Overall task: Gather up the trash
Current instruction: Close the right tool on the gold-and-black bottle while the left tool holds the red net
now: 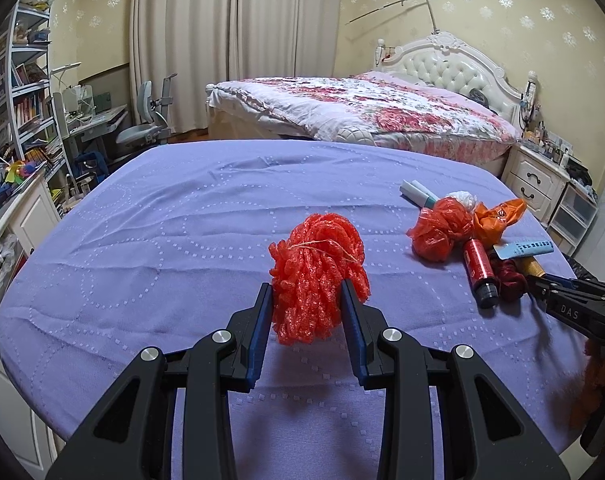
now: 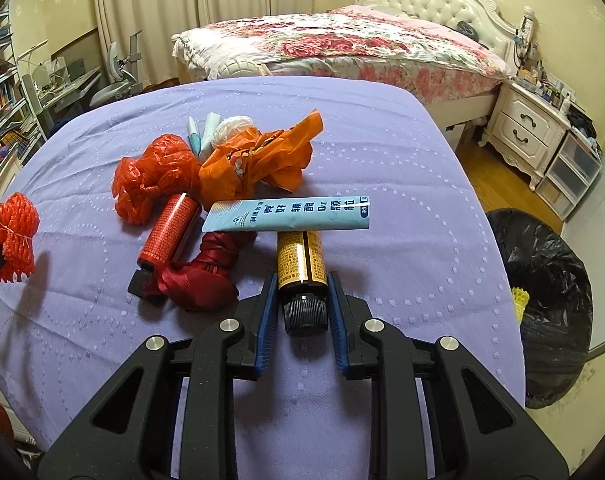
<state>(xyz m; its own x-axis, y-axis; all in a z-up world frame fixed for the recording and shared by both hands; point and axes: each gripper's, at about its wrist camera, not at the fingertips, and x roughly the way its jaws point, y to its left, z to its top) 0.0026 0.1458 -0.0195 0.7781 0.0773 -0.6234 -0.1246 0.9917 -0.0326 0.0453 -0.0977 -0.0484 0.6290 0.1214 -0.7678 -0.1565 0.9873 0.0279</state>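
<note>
Bottle [image 2: 301, 258], amber, lies pinched at its neck in our right gripper [image 2: 302, 300] for binning; left gripper [image 1: 307, 300] jaws squeeze the red foam net [image 1: 316, 276], lifted clear of the desk [image 1: 182, 220].

1. Red foam net [image 1: 316, 276]: bunched, tied with string, raised off the purple desk [image 1: 182, 240].
2. Amber bottle [image 2: 300, 264]: lying flat, black cap toward camera.
3. Blue sachet [image 2: 288, 215]: across the bottle's far end.
4. Red bottle [image 2: 168, 230], crumpled red bag [image 2: 154, 184] and orange bag [image 2: 258, 160]: clustered behind.
</note>
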